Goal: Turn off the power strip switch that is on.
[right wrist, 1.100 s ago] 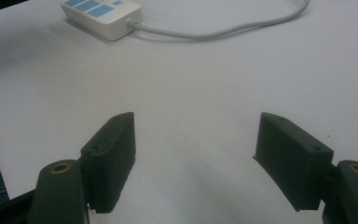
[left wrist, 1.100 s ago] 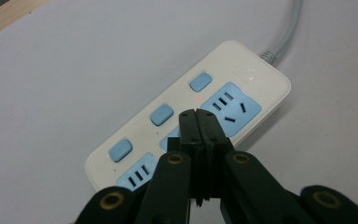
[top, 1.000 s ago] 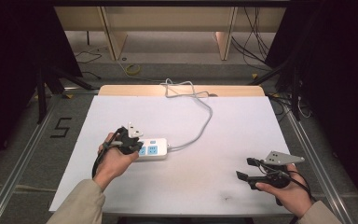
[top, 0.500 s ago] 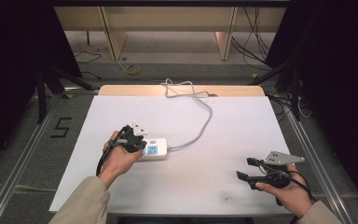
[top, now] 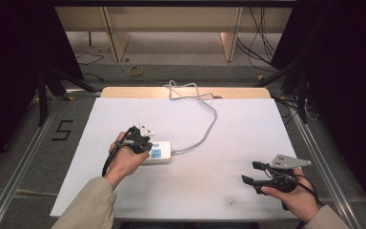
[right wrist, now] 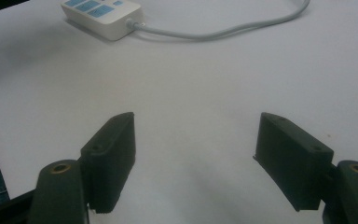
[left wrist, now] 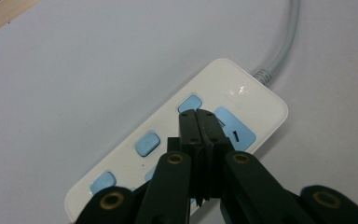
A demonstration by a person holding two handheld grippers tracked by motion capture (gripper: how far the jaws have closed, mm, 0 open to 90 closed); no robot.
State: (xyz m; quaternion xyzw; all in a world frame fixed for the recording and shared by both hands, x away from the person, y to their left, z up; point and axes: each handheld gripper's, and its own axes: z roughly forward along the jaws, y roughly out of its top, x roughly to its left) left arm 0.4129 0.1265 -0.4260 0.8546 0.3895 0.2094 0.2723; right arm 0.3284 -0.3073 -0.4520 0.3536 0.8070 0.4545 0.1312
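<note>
Two grippers were seen over the white table point(top: 228, 138), and the scene is taken from left to right. The left gripper point(top: 140, 140) was held above the power strip point(top: 159, 153), which lay on the table left of centre with its grey cord point(top: 208, 125) running away toward the far edge. In the left gripper view its jaws were pressed together with nothing between them, and their joined tip point(left wrist: 199, 122) stood over the strip's point(left wrist: 177, 144) face, among the blue switches point(left wrist: 147, 143) and beside a blue socket point(left wrist: 235, 130); whether a switch was actually touched could not be told. The step in hand was judged to be the pressing of one switch. For that to be done well, the closed tip would be centred on a single button, driven straight down rather than at a slant, and kept off the neighbouring buttons, so that the strip was not pushed across the table. Well apart on the right, the right gripper point(top: 253, 172) was held near the table's near edge, its jaws wide apart and empty.
</note>
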